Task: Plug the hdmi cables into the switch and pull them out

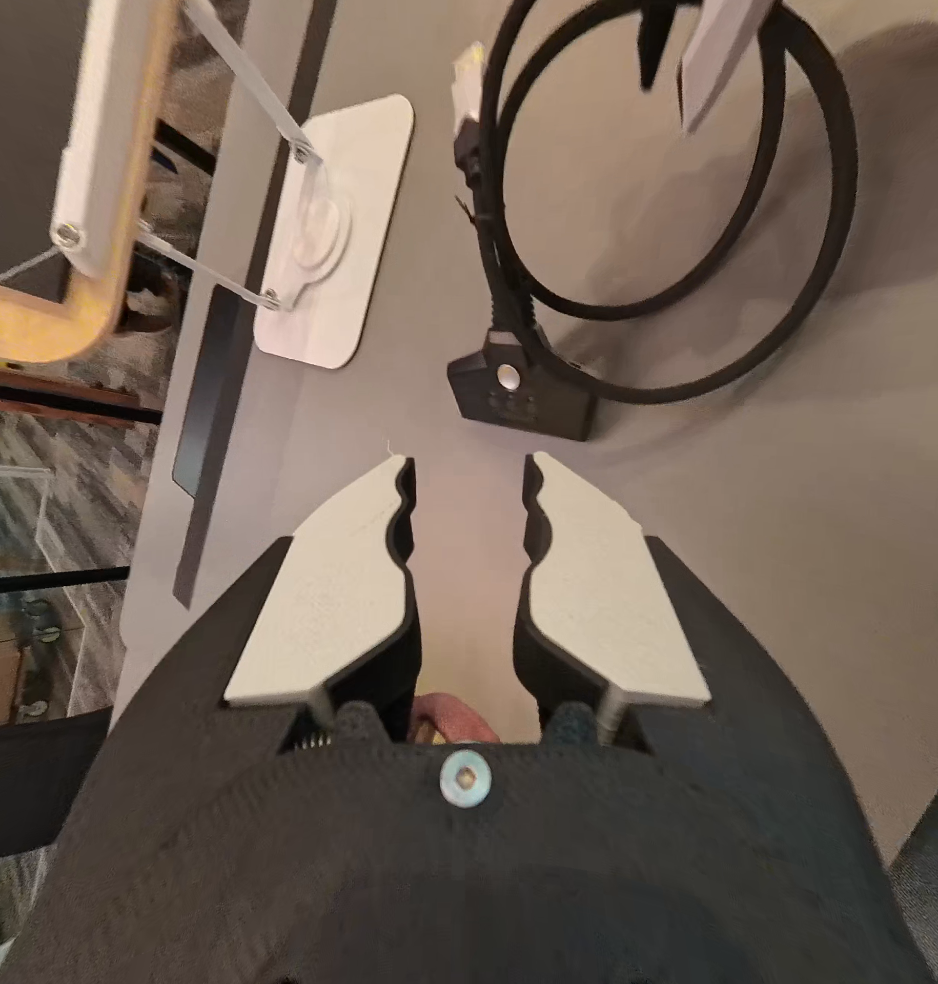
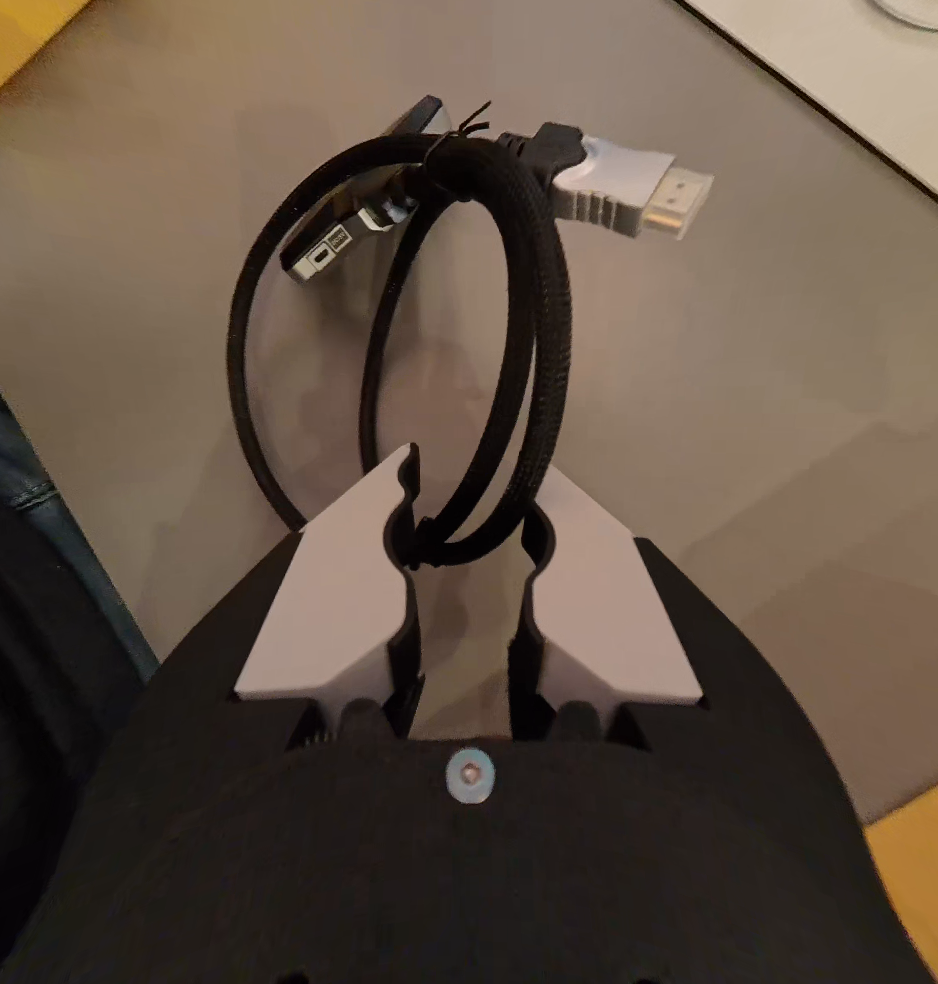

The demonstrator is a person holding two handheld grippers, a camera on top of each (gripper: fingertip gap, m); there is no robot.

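A small black HDMI switch (image 1: 520,394) with a silver button lies on the grey table (image 1: 776,585). A coiled black braided HDMI cable (image 1: 807,223) rises from it in a loop. Its free silver plug (image 1: 467,90) sticks out at the top of the coil. My left gripper (image 1: 469,463) is open and empty, just short of the switch. My right gripper (image 2: 472,474) holds the near side of the coil (image 2: 531,372); the two strands fill the gap between its fingers. The plug (image 2: 632,191) points right, and the switch (image 2: 328,239) shows behind the coil. The right gripper's fingers (image 1: 717,64) also show at the top of the left wrist view.
A white stand base (image 1: 334,234) with a clear mount and thin struts sits left of the switch, carrying a wood-edged frame (image 1: 99,160). The table edge and floor (image 1: 57,479) lie further left. A white board (image 2: 855,80) lies at the far right, and yellow surfaces (image 2: 19,48) show at the corners. My right fingertips sit around 20 centimetres from my left ones.
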